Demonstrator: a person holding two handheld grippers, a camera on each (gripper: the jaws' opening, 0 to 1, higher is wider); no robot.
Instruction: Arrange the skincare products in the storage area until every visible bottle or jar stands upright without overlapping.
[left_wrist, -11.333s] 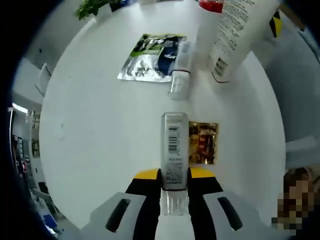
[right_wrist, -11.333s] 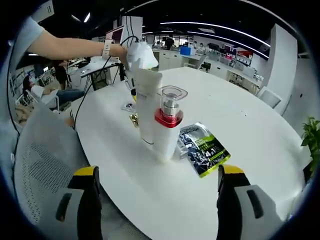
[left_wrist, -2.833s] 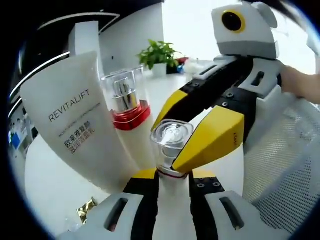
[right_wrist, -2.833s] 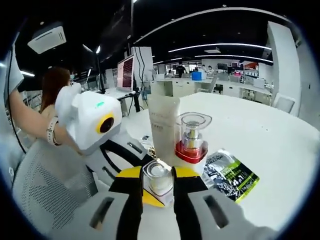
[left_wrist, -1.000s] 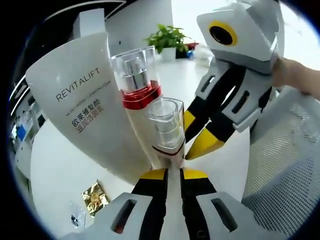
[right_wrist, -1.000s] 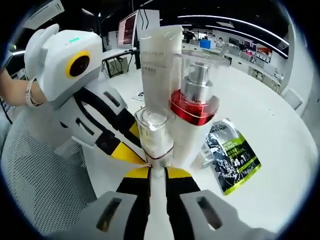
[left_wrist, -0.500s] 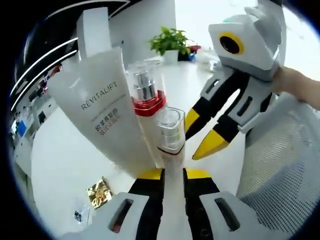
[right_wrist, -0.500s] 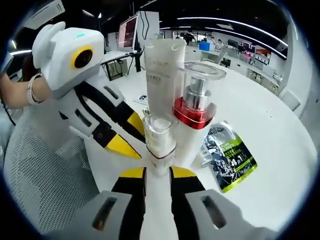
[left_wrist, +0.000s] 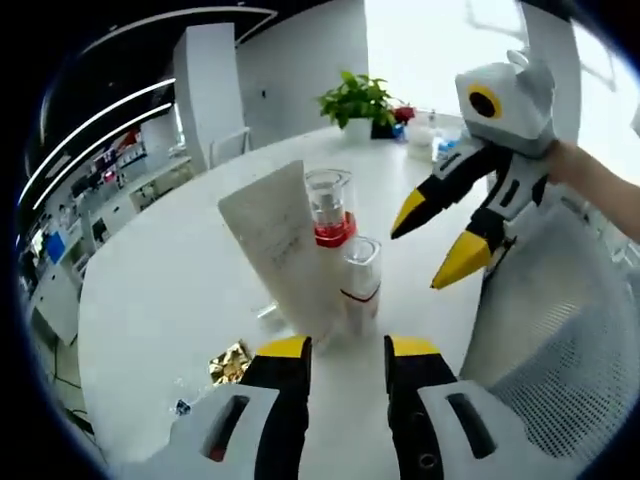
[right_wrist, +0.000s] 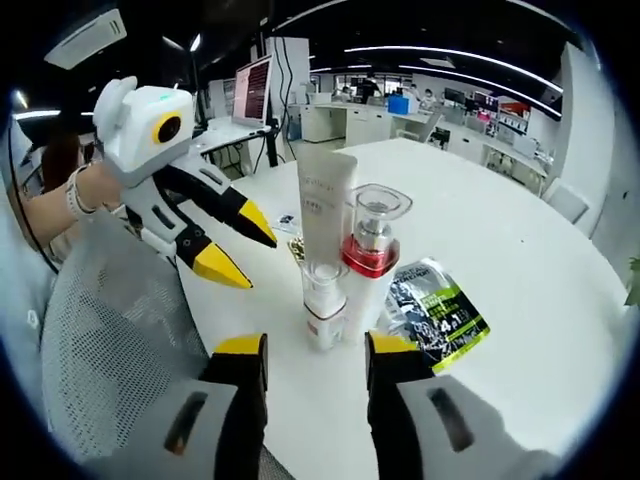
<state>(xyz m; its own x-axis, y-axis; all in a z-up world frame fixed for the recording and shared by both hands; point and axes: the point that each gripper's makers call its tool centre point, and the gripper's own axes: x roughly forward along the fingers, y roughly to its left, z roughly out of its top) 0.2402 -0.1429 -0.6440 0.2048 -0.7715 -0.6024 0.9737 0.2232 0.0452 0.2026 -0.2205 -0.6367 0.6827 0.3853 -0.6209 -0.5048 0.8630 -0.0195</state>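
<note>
Office desks and ceiling strip lights are showing behind a big round white bench (right_wrist: 520, 270), and near its edge three skincare items are standing upright in a tight cluster: a white tube (right_wrist: 323, 215) on its cap, a red-collared pump bottle (right_wrist: 372, 262) just beside it, and a small bottle (right_wrist: 322, 303) with a clear cap at the front. In the left gripper view the same three are showing, the tube (left_wrist: 282, 245), the pump bottle (left_wrist: 330, 225) and the small bottle (left_wrist: 360, 284), all with their long axes vertical. They are packed so close that I cannot tell whether they are touching. Both pairs of tongs are gaping and holding nothing: the left tongs (left_wrist: 347, 350) are hanging just short of the small bottle, and the right tongs (right_wrist: 315, 352) are facing it from the other side. Each is also showing in the other's view, the right tongs (left_wrist: 440, 235) off to one side of the cluster and the left tongs (right_wrist: 228, 248) likewise. A green sachet (right_wrist: 436, 308) is lying flat beside the pump bottle, and a gold sachet (left_wrist: 230, 362) is lying flat near the tube's base. Judging by this, the bottles seem to be standing as asked; what is left turns on the flat green sachet, which is lying on the right tongs' side and so is nearer to them.
</note>
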